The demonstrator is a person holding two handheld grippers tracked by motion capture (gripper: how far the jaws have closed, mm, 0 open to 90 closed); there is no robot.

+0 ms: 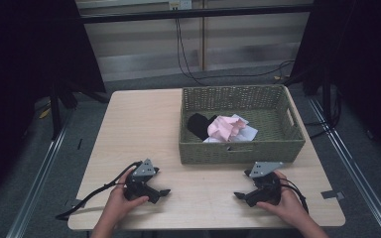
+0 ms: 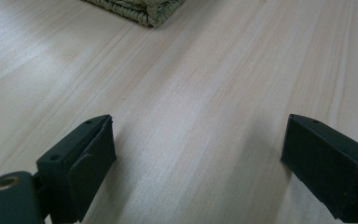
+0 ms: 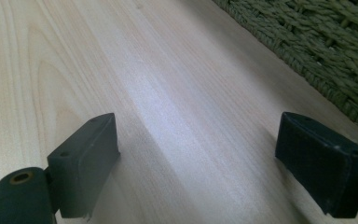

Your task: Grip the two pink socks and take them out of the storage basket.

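On the near edge of the desk (image 1: 144, 129), rest the left gripper (image 1: 164, 192) and the right gripper (image 1: 236, 195) apart, tips turned toward each other, jaws spread wide and holding nothing. Behind them, well apart from both, sits the woven basket (image 1: 240, 151), with crumpled pink cloth (image 1: 224, 128), black cloth (image 1: 198, 124) and white cloth (image 1: 245, 133) heaped on its floor. Likely next step: reach into the basket for a garment. Lift a gripper clear over the front wall rather than dragging across it, since the weave could snag a jaw tip. Come down from above onto the raised pink folds, nearest the middle, and pinch a thick bunch, not a single edge. Keep the jaws wide until cloth sits between them. Steady the basket rim with the other gripper if it slides.
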